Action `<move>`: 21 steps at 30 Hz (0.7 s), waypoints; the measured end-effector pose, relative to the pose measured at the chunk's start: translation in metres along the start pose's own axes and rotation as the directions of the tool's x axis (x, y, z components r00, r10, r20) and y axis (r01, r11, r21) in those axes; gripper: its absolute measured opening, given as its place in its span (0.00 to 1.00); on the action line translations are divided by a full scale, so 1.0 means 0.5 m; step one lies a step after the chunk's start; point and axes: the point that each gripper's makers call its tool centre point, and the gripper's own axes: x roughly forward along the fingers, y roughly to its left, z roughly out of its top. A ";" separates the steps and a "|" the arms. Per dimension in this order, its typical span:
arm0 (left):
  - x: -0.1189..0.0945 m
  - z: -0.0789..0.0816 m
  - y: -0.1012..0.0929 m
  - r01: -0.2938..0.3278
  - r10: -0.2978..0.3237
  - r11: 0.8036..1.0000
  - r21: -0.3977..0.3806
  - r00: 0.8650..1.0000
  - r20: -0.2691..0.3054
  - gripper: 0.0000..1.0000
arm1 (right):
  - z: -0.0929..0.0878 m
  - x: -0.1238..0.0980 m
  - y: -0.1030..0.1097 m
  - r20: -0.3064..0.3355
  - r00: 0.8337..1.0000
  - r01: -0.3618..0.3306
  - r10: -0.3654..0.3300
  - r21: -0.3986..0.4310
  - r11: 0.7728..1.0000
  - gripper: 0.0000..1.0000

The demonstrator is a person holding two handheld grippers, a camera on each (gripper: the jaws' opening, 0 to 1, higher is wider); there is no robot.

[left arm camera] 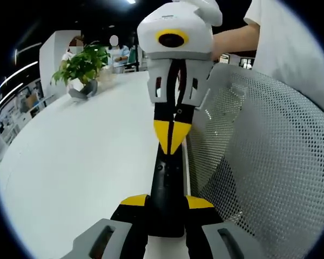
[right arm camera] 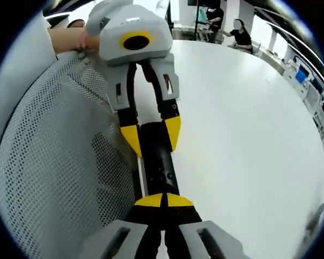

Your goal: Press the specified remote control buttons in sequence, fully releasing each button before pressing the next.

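Observation:
A slim black remote control [left arm camera: 164, 181] lies lengthwise along the edge of a white table [left arm camera: 86, 151]. My left gripper [left arm camera: 166, 203] is shut on its near end, one yellow fingertip on each side. My right gripper [left arm camera: 171, 137] faces it from the far end, its yellow tips shut together and resting on the remote's top face. In the right gripper view, my right gripper [right arm camera: 164, 200] has its shut tips down on the remote [right arm camera: 161, 162] just below some small buttons. Beyond it, my left gripper [right arm camera: 151, 135] clamps the remote's other end.
A white mesh chair back [left arm camera: 259, 156] stands close beside the remote, also in the right gripper view [right arm camera: 54, 156]. A potted plant [left arm camera: 82, 67] sits at the table's far side. A person's arm and white sleeve [left arm camera: 283, 43] are behind the right gripper. People [right arm camera: 240, 32] stand far off.

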 end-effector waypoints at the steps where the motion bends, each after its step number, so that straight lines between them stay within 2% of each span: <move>1: 0.000 0.000 0.000 0.000 0.000 1.000 -0.001 1.000 0.000 0.24 | 0.001 0.002 0.001 -0.009 1.000 0.004 -0.004 -0.006 1.000 0.00; 8: 0.001 0.000 0.000 -0.001 0.001 1.000 0.006 1.000 -0.004 0.24 | 0.002 0.006 0.001 -0.081 0.996 0.023 -0.028 -0.065 0.998 0.00; 11: 0.002 0.000 0.000 -0.002 0.002 1.000 0.007 1.000 -0.005 0.24 | -0.002 0.002 -0.001 -0.051 0.999 0.015 -0.018 -0.064 0.998 0.00; 14: 0.001 0.000 0.000 -0.002 0.002 1.000 0.006 1.000 -0.004 0.24 | 0.000 -0.001 -0.001 0.009 1.000 -0.024 0.024 -0.010 1.000 0.00; 15: 0.001 0.000 0.000 -0.002 0.002 1.000 0.005 1.000 -0.002 0.24 | -0.001 -0.002 -0.001 0.008 1.000 -0.026 0.026 0.004 1.000 0.00; 19: 0.001 0.000 0.001 -0.004 0.004 1.000 0.001 1.000 -0.002 0.24 | -0.008 -0.006 0.000 -0.007 1.000 -0.024 0.024 -0.028 0.999 0.00; 21: 0.001 0.000 0.001 -0.003 0.003 1.000 0.002 1.000 -0.002 0.24 | -0.013 -0.009 -0.002 -0.001 1.000 -0.019 0.019 -0.012 1.000 0.00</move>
